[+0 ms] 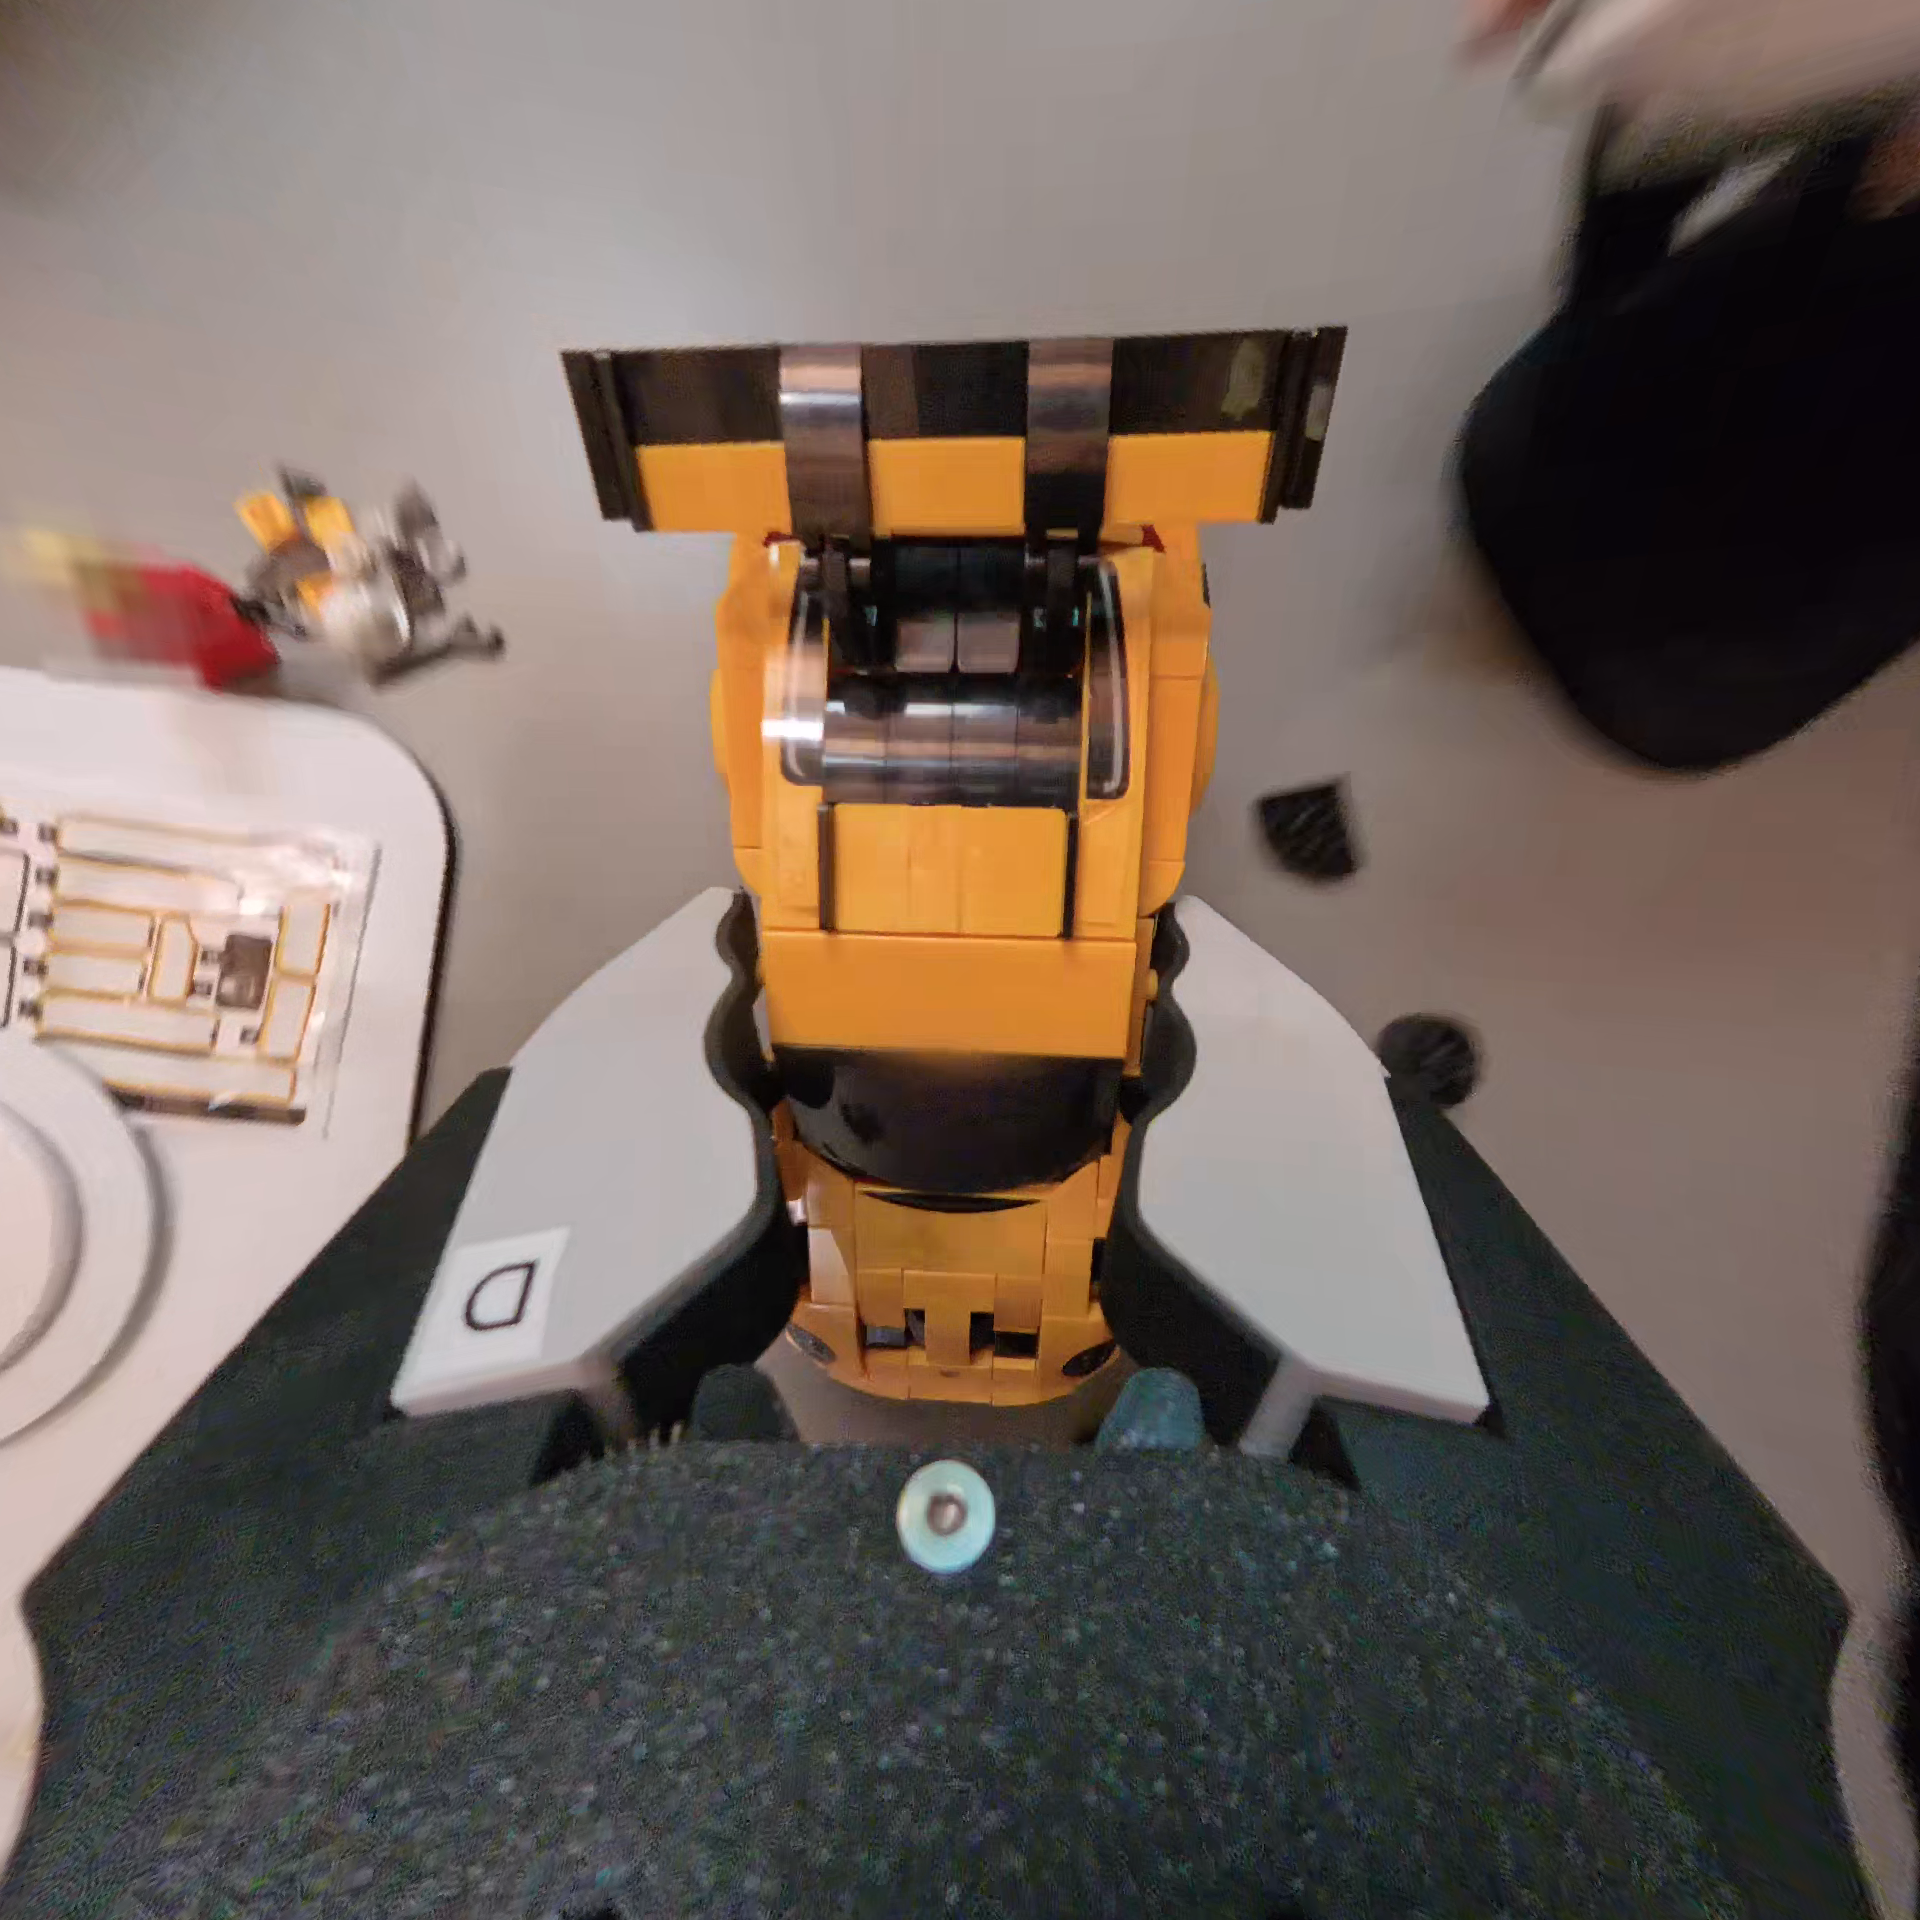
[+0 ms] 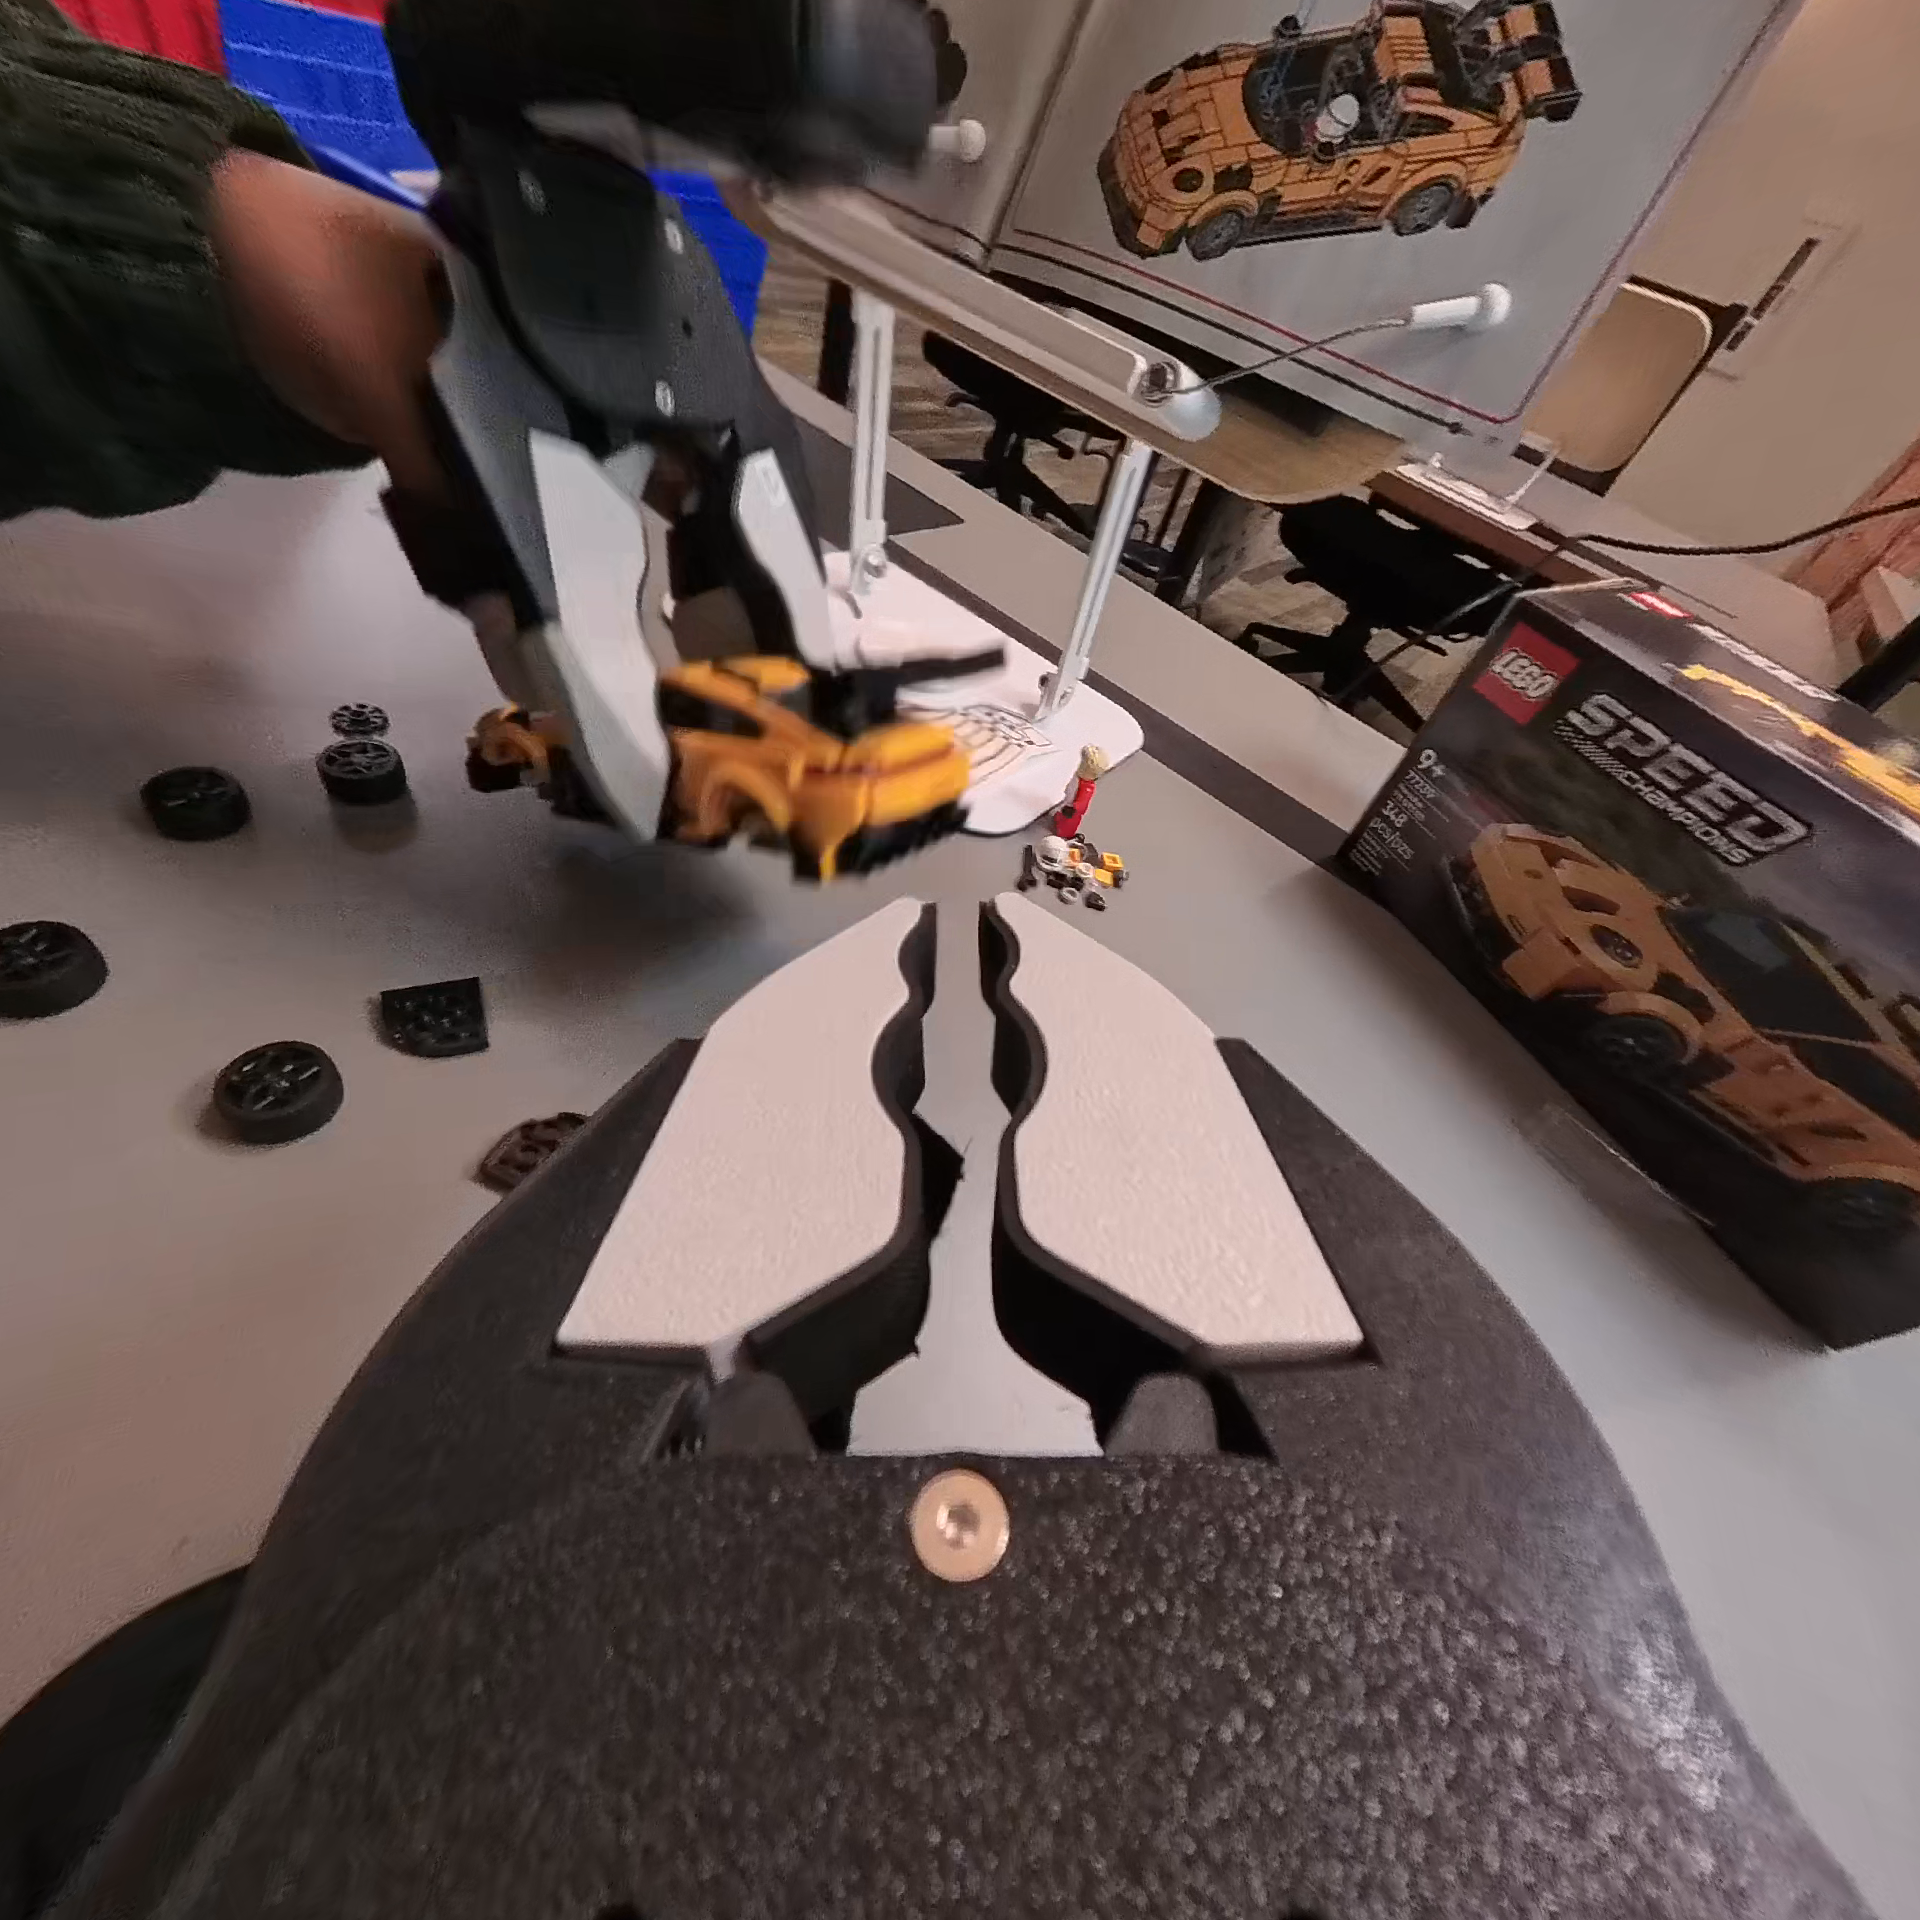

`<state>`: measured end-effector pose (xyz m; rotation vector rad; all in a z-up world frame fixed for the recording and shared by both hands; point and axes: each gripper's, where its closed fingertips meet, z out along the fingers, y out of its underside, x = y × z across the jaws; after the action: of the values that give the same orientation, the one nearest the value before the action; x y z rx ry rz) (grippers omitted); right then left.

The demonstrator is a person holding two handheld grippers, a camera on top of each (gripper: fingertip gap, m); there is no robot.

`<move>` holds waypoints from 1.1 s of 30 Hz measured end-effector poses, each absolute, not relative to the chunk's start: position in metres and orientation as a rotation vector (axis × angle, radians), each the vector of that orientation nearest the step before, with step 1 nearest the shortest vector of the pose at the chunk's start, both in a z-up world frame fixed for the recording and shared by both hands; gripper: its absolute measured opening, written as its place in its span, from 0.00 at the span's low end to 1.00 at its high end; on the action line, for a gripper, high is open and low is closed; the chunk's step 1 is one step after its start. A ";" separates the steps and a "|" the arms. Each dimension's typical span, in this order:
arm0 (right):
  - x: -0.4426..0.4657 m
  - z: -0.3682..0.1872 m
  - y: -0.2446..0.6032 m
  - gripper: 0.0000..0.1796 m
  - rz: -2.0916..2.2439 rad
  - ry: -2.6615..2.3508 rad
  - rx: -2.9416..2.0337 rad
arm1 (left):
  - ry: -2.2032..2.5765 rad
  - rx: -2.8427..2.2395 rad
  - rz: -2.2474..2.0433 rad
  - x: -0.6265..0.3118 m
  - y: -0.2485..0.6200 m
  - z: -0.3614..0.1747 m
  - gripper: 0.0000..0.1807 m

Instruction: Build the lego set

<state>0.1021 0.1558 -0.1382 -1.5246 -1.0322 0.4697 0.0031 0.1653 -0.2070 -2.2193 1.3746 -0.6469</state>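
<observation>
My left fingers (image 1: 951, 1049) pinch the yellow car (image 1: 951, 831) lengthwise, wing pointing away; my empty right fingers (image 2: 958, 920), nearly together, hover nearer the loose wheels (image 2: 277, 1091) leftward.

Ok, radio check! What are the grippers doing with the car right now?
Left gripper shut on car, held off the table. Right gripper nearly shut, empty. Wheels loose on table, none fitted. Nothing in the way.

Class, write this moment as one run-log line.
left hand-held gripper: shut on yellow car, lifted | right hand-held gripper: nearly shut, empty | wheels: loose on table | stage: wheels unfitted
</observation>
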 end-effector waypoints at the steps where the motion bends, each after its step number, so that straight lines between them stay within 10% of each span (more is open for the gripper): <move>1: 0.098 -0.138 0.153 0.05 0.503 -1.043 -1.526 | 1.280 -2.158 -0.782 0.008 0.164 -0.190 0.40; 13: 0.003 -0.102 0.106 0.60 1.144 -1.094 -1.653 | 0.472 -1.231 -1.931 0.015 0.129 -0.064 0.40; 33: -0.023 -0.140 0.132 0.49 1.140 -1.313 -2.004 | 0.408 -1.699 -1.650 -0.012 0.152 -0.111 0.44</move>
<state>-0.0228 0.1322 -0.1404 -2.0040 -1.3130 1.1397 -0.0120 0.1517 -0.1107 -1.6990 0.4078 -1.6500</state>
